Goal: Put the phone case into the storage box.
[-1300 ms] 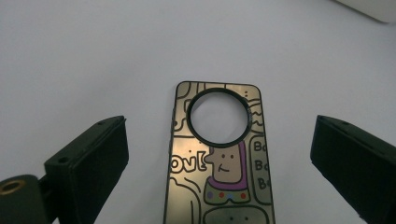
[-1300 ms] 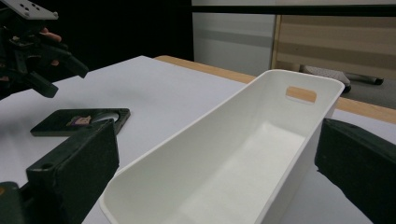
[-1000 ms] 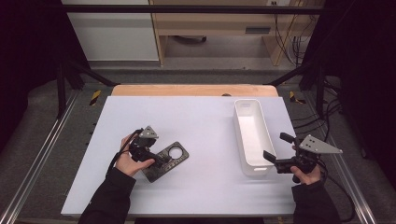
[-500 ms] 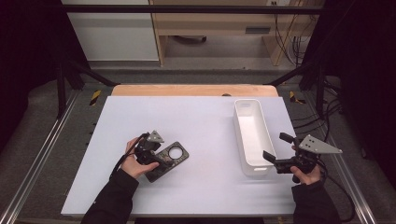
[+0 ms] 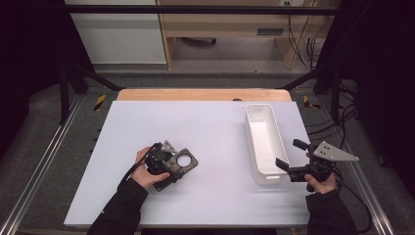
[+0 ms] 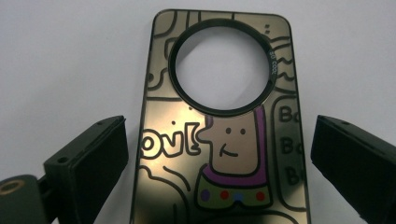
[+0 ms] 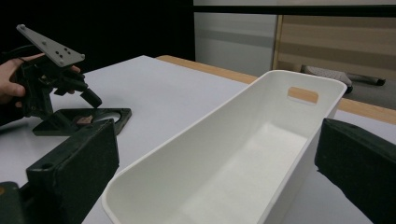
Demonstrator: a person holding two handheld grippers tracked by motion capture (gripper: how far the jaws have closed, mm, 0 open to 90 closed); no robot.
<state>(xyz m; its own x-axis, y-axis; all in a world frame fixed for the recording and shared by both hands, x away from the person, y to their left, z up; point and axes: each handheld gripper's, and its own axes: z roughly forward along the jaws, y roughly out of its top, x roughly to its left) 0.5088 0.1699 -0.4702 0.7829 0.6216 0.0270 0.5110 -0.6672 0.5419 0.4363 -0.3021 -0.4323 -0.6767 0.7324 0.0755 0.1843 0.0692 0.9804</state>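
One white bin (image 5: 264,142) stands right of centre in the high view with nothing inside, its near end between the spread jaws of the right gripper (image 5: 292,157), which touch neither wall. At lower left of that view the left gripper (image 5: 165,164) sits over a dark phone case (image 6: 219,140) printed with a cartoon figure and cut with a round hole; the case lies flat between jaws spread wide, clear of both. A pale table (image 5: 195,122) carries everything, with a wooden bench (image 5: 220,22) beyond it at the top.
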